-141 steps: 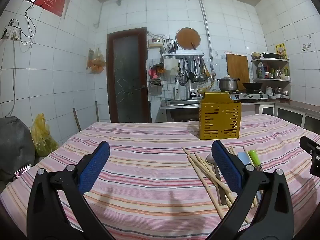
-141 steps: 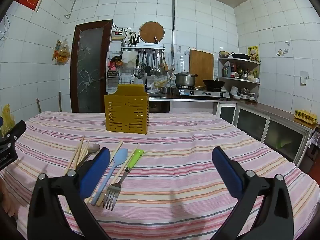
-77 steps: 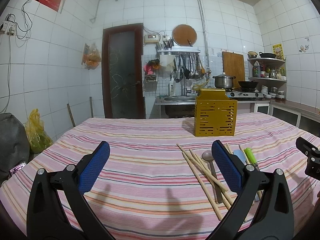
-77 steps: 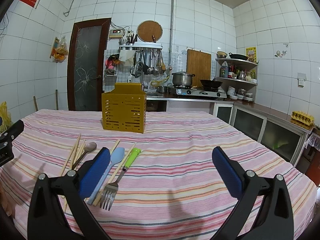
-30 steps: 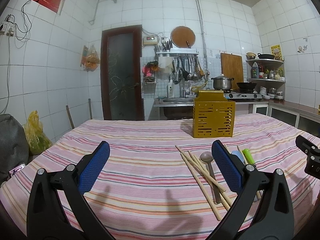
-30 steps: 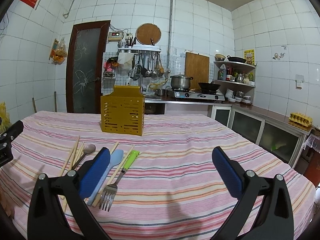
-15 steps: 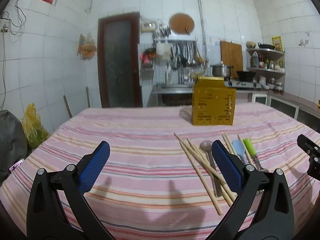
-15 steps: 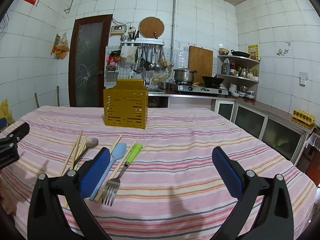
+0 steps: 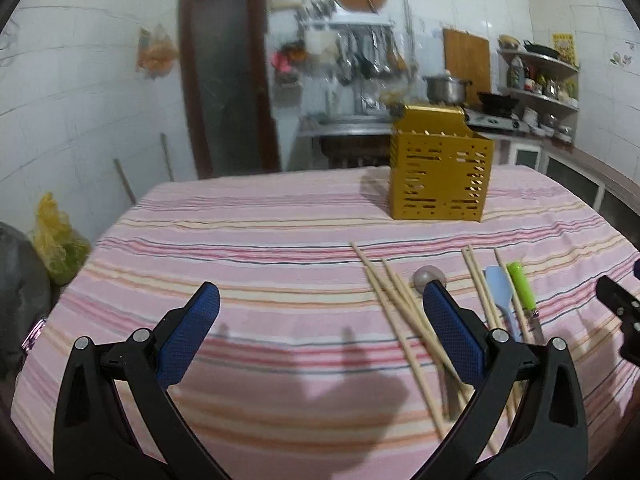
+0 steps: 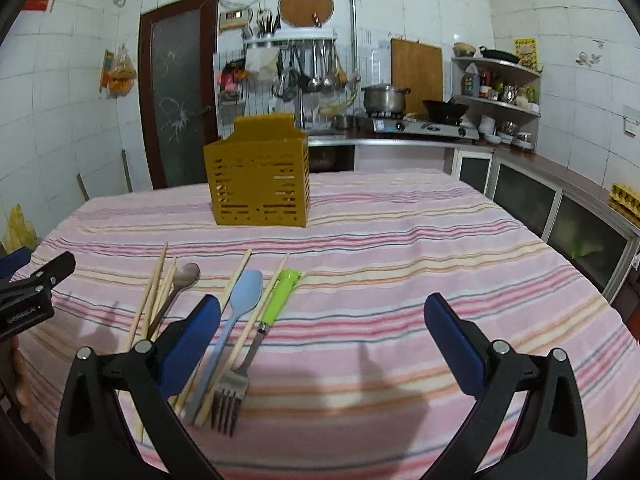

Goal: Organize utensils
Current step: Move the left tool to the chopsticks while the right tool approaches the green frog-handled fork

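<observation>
Both hand-held grippers, left [image 9: 320, 332] and right [image 10: 322, 334], were spread wide and held nothing, poised low over the striped surface [image 10: 400, 248]. Chopsticks [image 10: 154, 294], spoon [image 10: 182, 282], blue spatula [image 10: 240, 300] and green-handled fork [image 10: 268, 316] lay loose, lower left. Yellow slotted caddy [image 10: 260, 184] stood centre frame, well apart; contents not visible.

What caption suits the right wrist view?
Open right tool above fork, blue spoon and chopsticks; yellow holder behind.

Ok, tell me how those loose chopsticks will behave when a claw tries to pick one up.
The chopsticks look thin, round and stiff, so one will probably roll or skid on the striped tablecloth. Several cross and touch beside the spoon, so lifting one may drag its neighbours.
</observation>
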`<state>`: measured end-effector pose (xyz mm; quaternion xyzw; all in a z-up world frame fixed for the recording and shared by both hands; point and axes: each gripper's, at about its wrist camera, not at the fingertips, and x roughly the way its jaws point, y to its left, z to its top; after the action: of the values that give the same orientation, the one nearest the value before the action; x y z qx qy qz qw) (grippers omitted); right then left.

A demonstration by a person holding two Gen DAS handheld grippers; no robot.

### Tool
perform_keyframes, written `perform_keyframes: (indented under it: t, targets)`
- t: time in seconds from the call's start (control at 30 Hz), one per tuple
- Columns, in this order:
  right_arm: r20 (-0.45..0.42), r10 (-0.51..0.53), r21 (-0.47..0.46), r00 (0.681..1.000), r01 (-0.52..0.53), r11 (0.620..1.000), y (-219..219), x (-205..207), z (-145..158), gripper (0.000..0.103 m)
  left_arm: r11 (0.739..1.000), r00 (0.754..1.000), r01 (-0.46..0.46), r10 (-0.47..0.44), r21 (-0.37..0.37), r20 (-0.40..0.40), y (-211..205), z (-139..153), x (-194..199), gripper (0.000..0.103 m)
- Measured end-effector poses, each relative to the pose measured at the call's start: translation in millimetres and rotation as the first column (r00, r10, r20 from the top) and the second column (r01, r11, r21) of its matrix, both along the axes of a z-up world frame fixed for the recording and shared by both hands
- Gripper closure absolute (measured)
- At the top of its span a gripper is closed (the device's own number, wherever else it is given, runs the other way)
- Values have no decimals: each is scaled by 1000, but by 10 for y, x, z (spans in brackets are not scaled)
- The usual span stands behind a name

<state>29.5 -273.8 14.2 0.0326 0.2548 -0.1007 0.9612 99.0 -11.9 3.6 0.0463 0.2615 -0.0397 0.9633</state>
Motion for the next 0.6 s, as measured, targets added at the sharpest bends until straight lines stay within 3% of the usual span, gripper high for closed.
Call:
perform_keyframes:
  t: [0.3,0.4,0.6]
  targets:
    - [-174,-59,12,983,62,998,-109,654,-124,4,997,996,70,-68,23,-57,-264,10,540,5]
    - [-235,-58,35,970,68,997,-95,811,-253,4,998,994,62,-59,28,-97,-333,-113,634,5]
    - [-273,-101,-41,957,93,995,28,1002,-363,4,999,976,34,-30,16,-216,-302,-432,865,5]
